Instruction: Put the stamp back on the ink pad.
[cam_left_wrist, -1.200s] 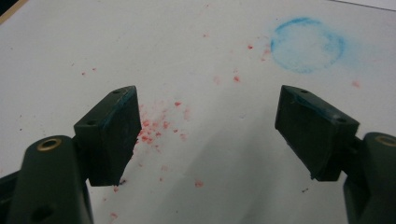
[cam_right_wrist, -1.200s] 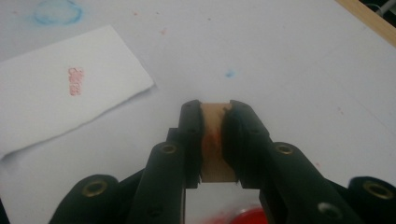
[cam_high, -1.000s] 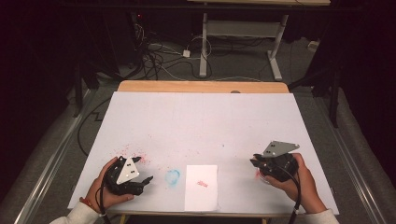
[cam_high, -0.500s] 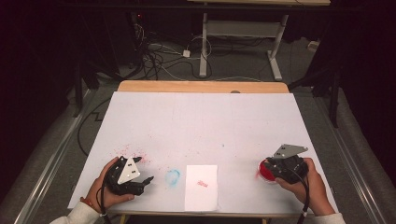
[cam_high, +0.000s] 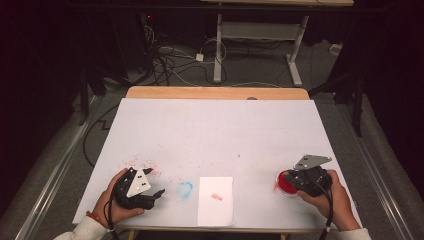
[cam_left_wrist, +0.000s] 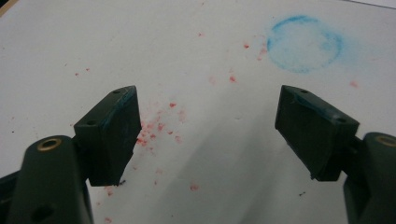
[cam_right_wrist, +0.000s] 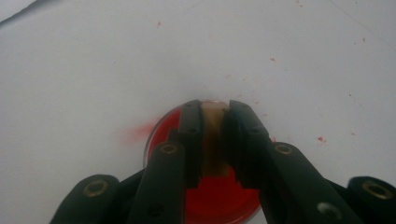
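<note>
White table (cam_high: 215, 130) — paper sheet (cam_high: 215, 201), red dish (cam_high: 286, 182) on it.

The white rectangular sheet-covered table top (cam_high: 215, 135) extends ahead of both grippers, with a light wooden strip (cam_high: 215, 93) exposed along its far edge. Beyond that edge, well ahead of the grippers, a grey carpeted floor (cam_high: 260, 67) carries tangled black and white cables (cam_high: 175, 62). A white metal desk frame (cam_high: 257, 37) stands farther back. The surrounding room is dark.
</note>
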